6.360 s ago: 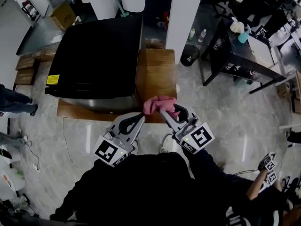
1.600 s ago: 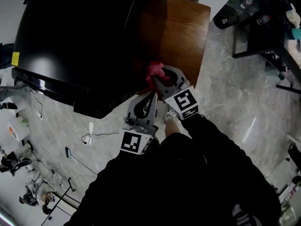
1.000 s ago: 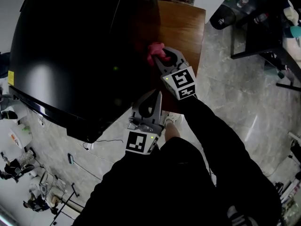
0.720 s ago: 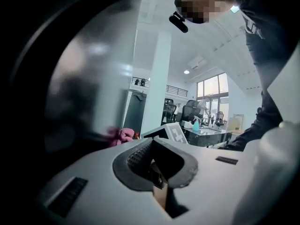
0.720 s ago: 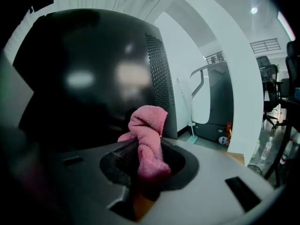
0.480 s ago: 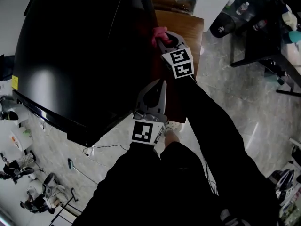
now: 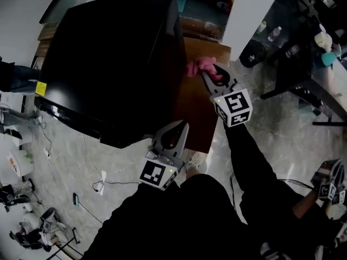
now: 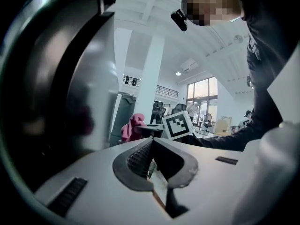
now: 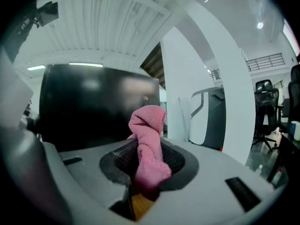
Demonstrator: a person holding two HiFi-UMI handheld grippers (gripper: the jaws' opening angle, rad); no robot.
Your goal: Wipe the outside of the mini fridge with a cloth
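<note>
Right gripper (image 7: 210,75) with fingers pinching a pink cloth (image 7: 198,66) at the right side of the black fridge (image 7: 108,58), over the wooden worktop (image 7: 199,118), left gripper (image 7: 180,128) (fingers pressed together, nothing between them) near the fridge's front corner.

From the head: looks steeply down from well above onto the mini fridge (image 7: 108,58), the left gripper (image 7: 184,125) and the right gripper (image 7: 207,72). From the left gripper: looks along its own jaws from close behind, beside the fridge's side, sharing the right gripper and the cloth (image 7: 196,66) with the head view. From the right gripper: looks close over the cloth toward the fridge.
</note>
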